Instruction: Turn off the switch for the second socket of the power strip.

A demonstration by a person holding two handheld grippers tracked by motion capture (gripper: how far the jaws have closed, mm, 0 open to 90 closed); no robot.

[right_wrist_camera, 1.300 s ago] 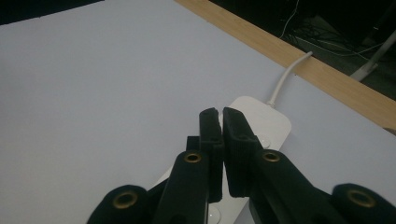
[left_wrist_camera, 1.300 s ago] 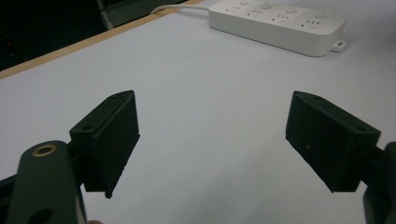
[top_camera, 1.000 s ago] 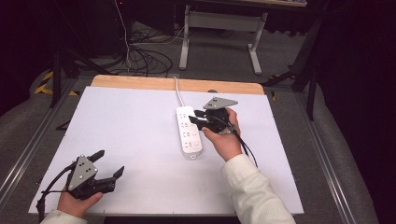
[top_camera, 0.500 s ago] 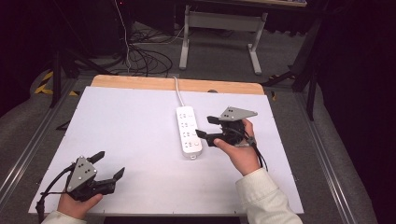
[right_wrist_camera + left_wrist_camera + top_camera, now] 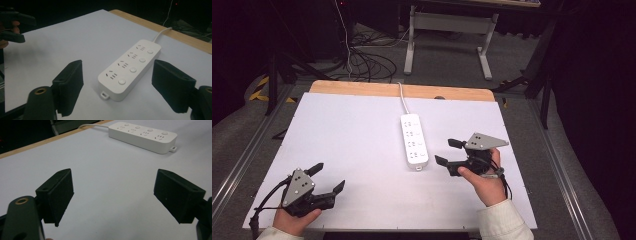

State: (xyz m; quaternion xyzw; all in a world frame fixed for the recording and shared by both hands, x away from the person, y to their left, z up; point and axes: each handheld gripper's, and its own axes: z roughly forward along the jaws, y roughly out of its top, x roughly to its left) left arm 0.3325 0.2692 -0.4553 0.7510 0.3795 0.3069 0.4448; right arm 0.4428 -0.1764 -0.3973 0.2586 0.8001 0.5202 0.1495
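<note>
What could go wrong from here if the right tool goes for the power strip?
The right tool sits open beside the power strip, near its end. A grasp there could swing the far end round, and the cable running off the table's back edge might tug back. The smooth casing could also slip between the jaws.

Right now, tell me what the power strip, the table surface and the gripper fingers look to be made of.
Power strip: apparently hard plastic, white, smooth with a soft sheen and rounded moulded edges.
Table surface: a matt white sheet, material unclear; the far edge looks like pale wood.
Left gripper's fingers: matt black blocks with screw holes, probably plastic or rubber.
</note>
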